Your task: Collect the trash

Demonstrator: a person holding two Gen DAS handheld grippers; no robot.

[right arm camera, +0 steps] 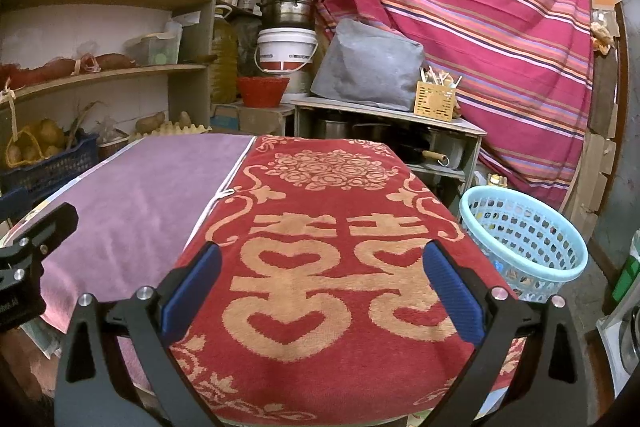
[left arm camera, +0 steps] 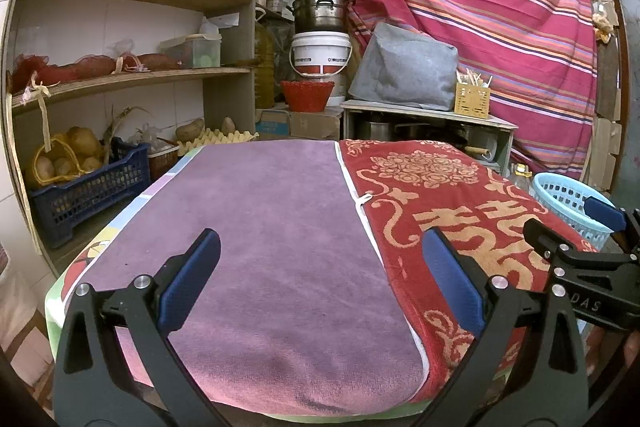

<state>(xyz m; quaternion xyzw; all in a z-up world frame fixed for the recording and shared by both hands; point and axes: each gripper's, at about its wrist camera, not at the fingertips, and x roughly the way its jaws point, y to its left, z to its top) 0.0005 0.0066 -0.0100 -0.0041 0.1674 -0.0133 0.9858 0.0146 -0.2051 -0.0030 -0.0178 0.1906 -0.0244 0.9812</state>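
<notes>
"囍" on red towel (right arm camera: 332, 267)

Open run ahead across the counter (right arm camera: 132, 187), flat towels only. Right edge, the basket (right arm camera: 524, 239) stands close beside it. Far end, a cabinet (right arm camera: 460, 131) and shelves (left arm camera: 132, 75) wall it in.

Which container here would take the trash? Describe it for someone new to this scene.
Start at the table covered by two towels. Off its right edge, beside the red towel, stands a basket on the floor. It is pale blue, round, perforated plastic, unlike the dark blue crate under the shelves.
</notes>
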